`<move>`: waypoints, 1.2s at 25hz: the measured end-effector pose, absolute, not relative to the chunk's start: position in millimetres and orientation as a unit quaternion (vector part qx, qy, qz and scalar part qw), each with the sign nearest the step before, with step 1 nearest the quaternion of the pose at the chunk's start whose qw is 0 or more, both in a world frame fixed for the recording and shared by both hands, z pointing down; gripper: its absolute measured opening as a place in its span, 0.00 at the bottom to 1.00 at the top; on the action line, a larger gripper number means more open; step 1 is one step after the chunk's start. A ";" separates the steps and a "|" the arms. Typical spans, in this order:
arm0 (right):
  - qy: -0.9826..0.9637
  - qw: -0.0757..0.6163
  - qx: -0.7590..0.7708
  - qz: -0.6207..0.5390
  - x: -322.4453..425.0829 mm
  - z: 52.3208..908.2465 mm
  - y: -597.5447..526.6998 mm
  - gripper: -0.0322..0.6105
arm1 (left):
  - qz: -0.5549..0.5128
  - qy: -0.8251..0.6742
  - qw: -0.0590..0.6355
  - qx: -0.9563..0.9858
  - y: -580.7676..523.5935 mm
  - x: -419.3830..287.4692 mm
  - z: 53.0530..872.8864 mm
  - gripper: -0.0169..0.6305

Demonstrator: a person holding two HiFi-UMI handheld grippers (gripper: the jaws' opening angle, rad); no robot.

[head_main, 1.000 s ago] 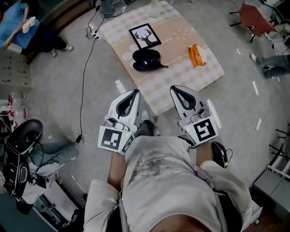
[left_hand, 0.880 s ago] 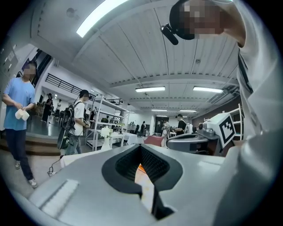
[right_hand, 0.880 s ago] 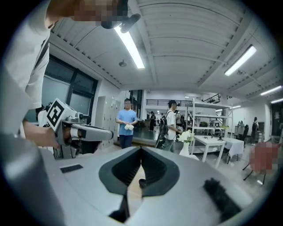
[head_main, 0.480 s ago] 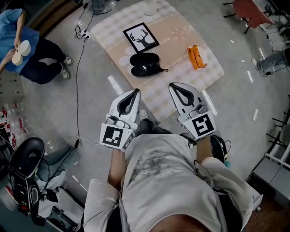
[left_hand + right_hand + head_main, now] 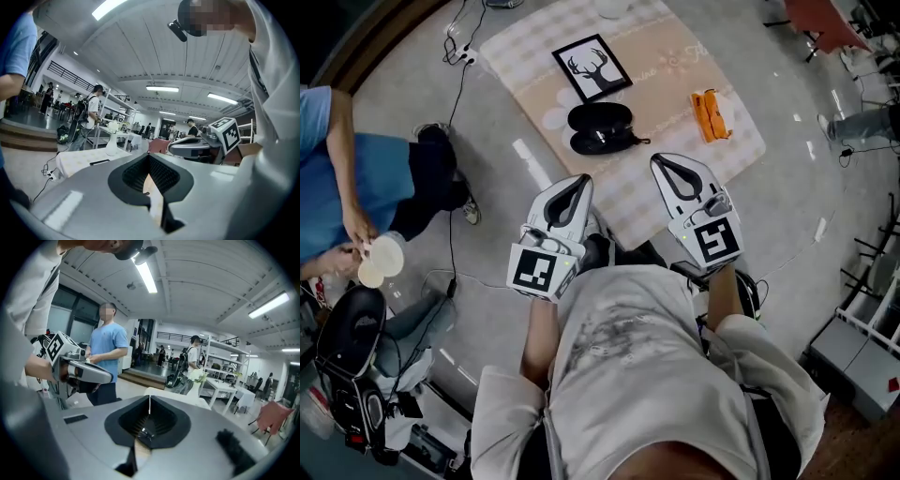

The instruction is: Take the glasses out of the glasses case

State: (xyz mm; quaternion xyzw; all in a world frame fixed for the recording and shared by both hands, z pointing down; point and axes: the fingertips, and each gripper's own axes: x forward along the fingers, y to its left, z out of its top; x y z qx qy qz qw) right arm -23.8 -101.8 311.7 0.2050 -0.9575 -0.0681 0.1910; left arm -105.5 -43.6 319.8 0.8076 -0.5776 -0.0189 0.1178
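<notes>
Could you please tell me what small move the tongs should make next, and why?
Probably bring both forward toward the glasses case: the left tongs and right tongs are shut, empty and held near the body, while the case lies on the table ahead, beyond their tips.

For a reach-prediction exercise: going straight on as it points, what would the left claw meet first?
Likely the glasses case on the table, ahead of the left claw; height is unclear, so it might pass above.

No readable text (in any view)
</notes>
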 end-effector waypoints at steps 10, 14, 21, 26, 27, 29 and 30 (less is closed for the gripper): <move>-0.955 0.240 0.156 -0.080 -44.9 355.9 -140.5 0.08 | -0.007 -0.602 0.156 0.783 -70.9 -115.1 352.9 0.04; -0.955 0.256 0.133 -0.067 -49.0 371.5 -152.7 0.08 | -0.001 -0.611 0.177 0.772 -82.1 -114.7 364.0 0.04; -0.952 0.279 0.098 -0.073 -60.6 400.3 -168.6 0.08 | 0.010 -0.623 0.197 0.757 -95.2 -118.5 384.9 0.04; -0.943 0.311 0.075 -0.096 -70.4 420.3 -180.4 0.08 | 0.017 -0.626 0.204 0.752 -105.3 -123.9 395.4 0.04; -0.939 0.319 0.071 -0.104 -72.1 424.5 -183.0 0.08 | 0.017 -0.627 0.206 0.751 -107.1 -124.6 397.2 0.04; -0.934 0.333 0.064 -0.115 -75.1 433.6 -187.2 0.08 | 0.016 -0.629 0.210 0.749 -110.3 -125.8 401.2 0.04; -0.932 0.338 0.060 -0.117 -76.4 438.0 -188.7 0.08 | 0.016 -0.629 0.212 0.748 -111.8 -126.0 403.3 0.04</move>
